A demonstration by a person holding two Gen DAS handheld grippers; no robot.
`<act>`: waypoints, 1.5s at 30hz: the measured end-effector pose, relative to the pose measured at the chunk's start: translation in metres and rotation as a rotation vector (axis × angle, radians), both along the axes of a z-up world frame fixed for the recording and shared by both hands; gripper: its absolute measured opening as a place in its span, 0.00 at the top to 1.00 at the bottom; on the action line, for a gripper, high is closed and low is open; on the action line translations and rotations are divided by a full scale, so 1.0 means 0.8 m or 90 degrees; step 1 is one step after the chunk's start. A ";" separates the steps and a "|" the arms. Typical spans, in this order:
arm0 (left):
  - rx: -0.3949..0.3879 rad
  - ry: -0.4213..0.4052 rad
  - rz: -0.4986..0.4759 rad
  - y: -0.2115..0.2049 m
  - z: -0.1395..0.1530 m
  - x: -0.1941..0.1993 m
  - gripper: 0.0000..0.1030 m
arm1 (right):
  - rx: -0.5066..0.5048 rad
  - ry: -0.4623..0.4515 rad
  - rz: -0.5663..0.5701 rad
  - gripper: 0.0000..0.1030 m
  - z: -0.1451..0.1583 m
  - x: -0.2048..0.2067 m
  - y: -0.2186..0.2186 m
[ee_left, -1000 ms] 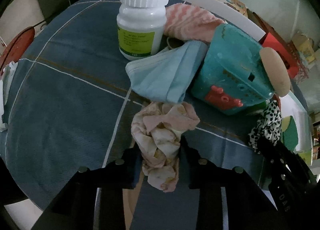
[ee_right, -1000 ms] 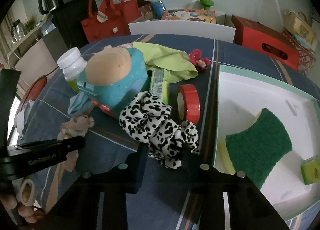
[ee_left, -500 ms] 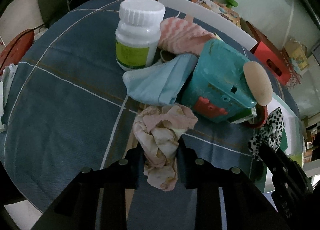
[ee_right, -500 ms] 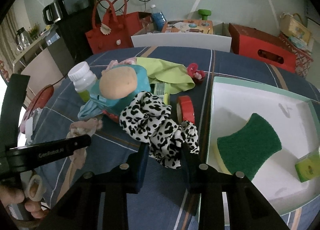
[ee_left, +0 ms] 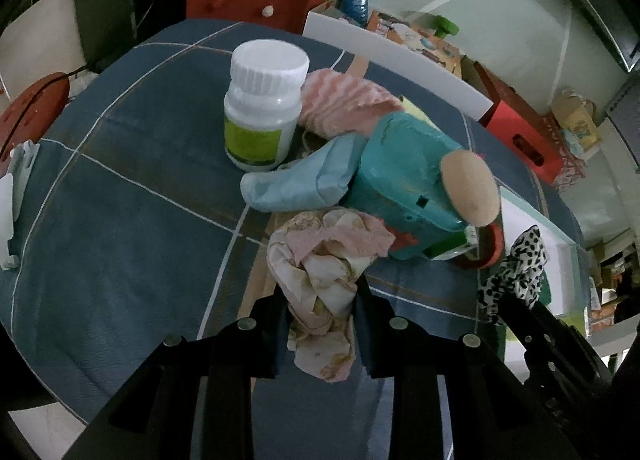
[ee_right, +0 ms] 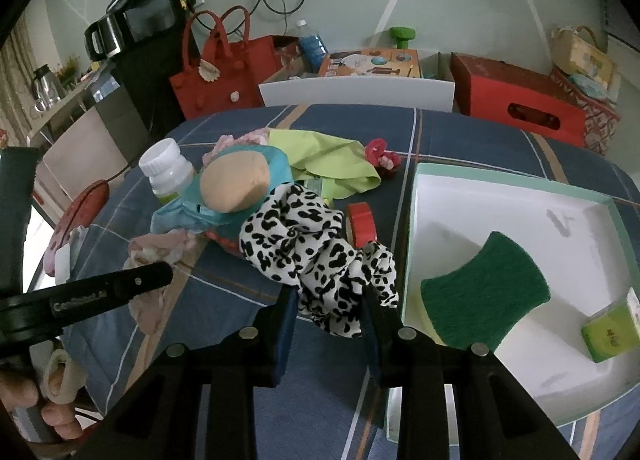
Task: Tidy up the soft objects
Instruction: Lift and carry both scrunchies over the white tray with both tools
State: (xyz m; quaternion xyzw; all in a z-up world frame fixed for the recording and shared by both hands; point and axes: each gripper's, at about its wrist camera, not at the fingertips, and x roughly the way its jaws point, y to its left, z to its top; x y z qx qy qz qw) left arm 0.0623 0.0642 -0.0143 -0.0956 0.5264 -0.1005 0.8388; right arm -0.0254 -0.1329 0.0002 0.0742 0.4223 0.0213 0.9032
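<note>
While each claw grips a soft item, left claw a pink rag, right claw a spotted cloth, only a sponge lies in the tray at the counter's right edge; mask and green cloth remain mid-counter.

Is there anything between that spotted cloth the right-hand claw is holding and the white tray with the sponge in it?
Nothing visible. The right gripper is shut on the black-and-white spotted cloth, and the white tray lies just to its right. Between them shows only blue tablecloth; the red tape roll stands behind the cloth.
</note>
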 end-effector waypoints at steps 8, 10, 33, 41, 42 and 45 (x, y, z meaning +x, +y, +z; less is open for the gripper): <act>-0.022 -0.020 0.005 0.028 0.020 -0.020 0.71 | 0.006 -0.002 -0.012 0.68 0.002 -0.002 -0.006; -0.028 -0.023 0.014 0.034 0.023 -0.022 0.71 | 0.008 -0.004 -0.016 0.68 0.004 -0.002 -0.007; -0.018 -0.096 0.049 0.025 0.075 -0.030 0.71 | 0.002 -0.049 -0.114 0.68 0.032 -0.005 -0.074; -0.011 -0.121 0.004 -0.018 0.104 -0.022 0.71 | 0.040 -0.048 -0.212 0.68 0.031 -0.012 -0.142; -0.008 -0.128 -0.006 -0.026 0.110 -0.021 0.71 | 0.041 -0.049 -0.223 0.68 0.031 -0.014 -0.149; 0.002 -0.151 -0.039 -0.054 0.127 -0.019 0.71 | 0.039 -0.052 -0.267 0.68 0.031 -0.019 -0.173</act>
